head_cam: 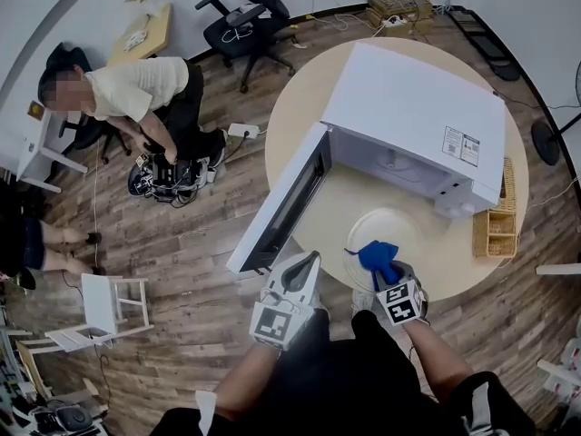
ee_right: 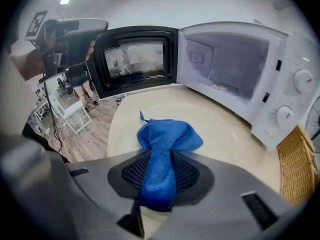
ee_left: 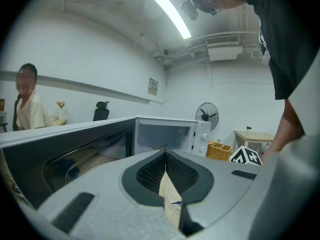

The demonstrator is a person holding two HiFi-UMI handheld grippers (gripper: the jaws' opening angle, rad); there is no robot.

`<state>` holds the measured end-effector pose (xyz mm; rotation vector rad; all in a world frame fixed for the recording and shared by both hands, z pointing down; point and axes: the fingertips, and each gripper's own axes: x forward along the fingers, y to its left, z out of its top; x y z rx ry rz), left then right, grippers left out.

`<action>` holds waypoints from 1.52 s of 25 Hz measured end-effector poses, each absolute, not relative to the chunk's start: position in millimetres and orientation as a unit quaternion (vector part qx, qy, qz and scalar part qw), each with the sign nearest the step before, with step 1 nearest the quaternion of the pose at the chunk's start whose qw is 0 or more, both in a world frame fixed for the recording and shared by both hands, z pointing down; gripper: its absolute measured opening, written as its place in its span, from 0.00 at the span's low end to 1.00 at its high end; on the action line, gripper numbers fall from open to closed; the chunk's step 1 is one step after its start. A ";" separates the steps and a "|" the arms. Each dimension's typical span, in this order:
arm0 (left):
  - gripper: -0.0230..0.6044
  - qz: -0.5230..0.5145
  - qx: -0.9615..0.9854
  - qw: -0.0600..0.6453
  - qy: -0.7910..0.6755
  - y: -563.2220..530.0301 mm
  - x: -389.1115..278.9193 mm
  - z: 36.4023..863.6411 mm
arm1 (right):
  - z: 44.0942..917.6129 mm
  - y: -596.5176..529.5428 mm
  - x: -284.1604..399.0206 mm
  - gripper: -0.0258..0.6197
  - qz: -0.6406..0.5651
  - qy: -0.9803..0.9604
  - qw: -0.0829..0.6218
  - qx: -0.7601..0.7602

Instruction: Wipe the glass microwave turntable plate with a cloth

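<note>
The clear glass turntable plate (head_cam: 388,230) lies flat on the round table in front of the open microwave; in the right gripper view the plate (ee_right: 227,134) spreads out under the cloth. My right gripper (head_cam: 387,272) (ee_right: 161,160) is shut on a blue cloth (head_cam: 376,255) (ee_right: 167,136), whose bunched end rests at the plate's near edge. My left gripper (head_cam: 311,258) (ee_left: 165,157) hangs left of the plate, by the microwave door's free edge, with its jaws shut and nothing between them.
The white microwave (head_cam: 422,112) stands at the table's back, its door (head_cam: 277,207) swung out to the left. A wicker basket (head_cam: 496,230) sits at the table's right edge. A seated person (head_cam: 136,89), an office chair (head_cam: 250,21) and a white stool (head_cam: 104,302) are on the floor to the left.
</note>
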<state>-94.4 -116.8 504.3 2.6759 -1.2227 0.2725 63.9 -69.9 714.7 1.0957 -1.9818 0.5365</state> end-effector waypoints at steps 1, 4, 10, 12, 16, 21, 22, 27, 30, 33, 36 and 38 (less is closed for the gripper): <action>0.05 0.091 0.903 0.091 -0.410 -116.9 -93.3 504.0 | 714.6 -69.2 69.4 0.20 0.211 -0.778 0.398 0.437; 0.05 0.090 0.904 0.092 -0.407 -116.7 -90.6 504.8 | 713.9 -68.8 83.9 0.20 0.205 -0.771 0.404 0.447; 0.05 0.091 0.906 0.091 -0.402 -118.2 -87.1 506.8 | 715.7 -68.0 113.2 0.20 0.198 -0.751 0.420 0.470; 0.05 0.091 0.908 0.088 -0.400 -119.1 -85.6 506.3 | 716.2 -68.1 121.9 0.20 0.197 -0.744 0.425 0.477; 0.05 0.090 0.910 0.087 -0.395 -119.3 -82.2 505.4 | 715.9 -68.6 140.0 0.20 0.198 -0.727 0.432 0.496; 0.05 0.088 0.911 0.095 -0.392 -120.2 -77.5 504.5 | 716.3 -69.9 167.6 0.20 0.191 -0.702 0.440 0.526; 0.05 0.087 0.911 0.094 -0.392 -120.6 -76.5 504.1 | 716.2 -70.1 172.2 0.20 0.191 -0.699 0.438 0.533; 0.05 0.086 0.917 0.083 -0.382 -121.9 -71.3 502.6 | 716.0 -71.3 180.9 0.20 0.191 -0.692 0.433 0.545; 0.05 0.084 0.916 0.086 -0.383 -123.2 -71.1 501.5 | 716.6 -71.8 179.0 0.19 0.205 -0.696 0.425 0.542; 0.05 0.086 0.917 0.082 -0.380 -123.6 -69.8 499.8 | 696.5 -78.4 168.3 0.19 0.206 -0.716 0.388 0.542; 0.05 0.078 0.916 0.082 -0.385 -128.5 -67.4 492.2 | 646.3 -100.8 146.1 0.19 0.166 -0.755 0.322 0.547; 0.05 0.072 0.916 0.078 -0.387 -131.8 -67.1 486.3 | 609.6 -114.5 128.5 0.19 0.131 -0.778 0.278 0.548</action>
